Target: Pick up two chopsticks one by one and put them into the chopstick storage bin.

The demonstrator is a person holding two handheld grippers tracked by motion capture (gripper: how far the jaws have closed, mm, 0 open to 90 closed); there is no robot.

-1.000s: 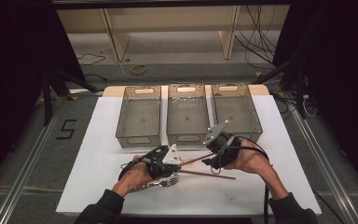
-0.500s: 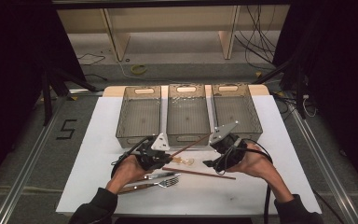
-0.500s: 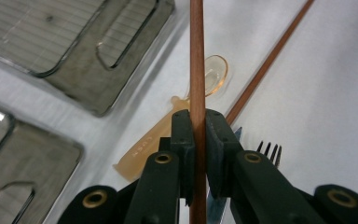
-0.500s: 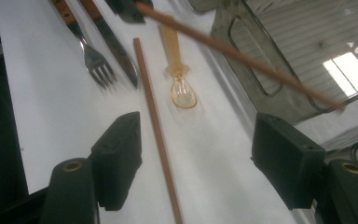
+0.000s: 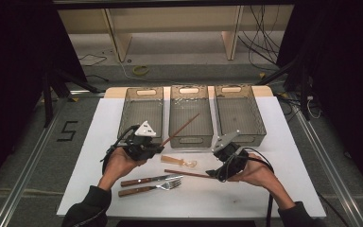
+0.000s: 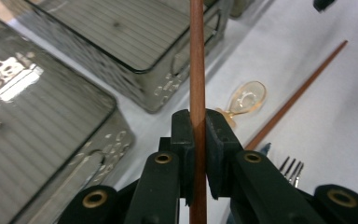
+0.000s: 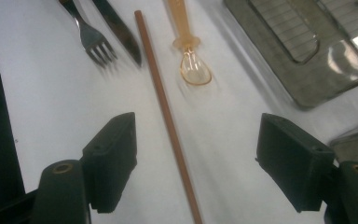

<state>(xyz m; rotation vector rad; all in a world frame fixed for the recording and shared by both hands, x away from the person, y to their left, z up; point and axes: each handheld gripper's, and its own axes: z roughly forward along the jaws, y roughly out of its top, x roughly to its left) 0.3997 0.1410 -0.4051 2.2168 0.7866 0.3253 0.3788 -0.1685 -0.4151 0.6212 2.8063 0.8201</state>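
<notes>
1. Nearest the person, two forks [image 5: 151,184] with brown handles lay side by side on the white table [image 5: 99,142], their tines pointing right.
2. Just beyond the forks, a brown chopstick [image 5: 189,173] lay flat on the table, running left to right toward the right gripper [image 5: 217,174].
3. The right gripper hung low over the right end of that chopstick. In the right gripper view the chopstick [image 7: 165,112] lay on the table between the two black jaws, touching neither. The jaws stood spread wide and had just been opening.
4. A small amber plastic spoon [image 5: 179,161] lay just past the chopstick, near the middle of the table. In the right gripper view its bowl [image 7: 195,71] sat just beside the chopstick, with a fork [image 7: 93,44] on the other side.
5. The left gripper [image 5: 159,147] was held above the table to the left of the spoon. Its jaws were pressed together on a second chopstick [image 5: 182,127], pinching it near its lower end.
6. That held chopstick slanted up and to the right, its far end over the middle bin [image 5: 189,94]. In the left gripper view it [image 6: 196,56] ran straight up between the pads.
7. Farthest off, three clear grey bins stood in a row: the left bin [image 5: 139,118], the middle one and the right bin [image 5: 241,113].
</notes>
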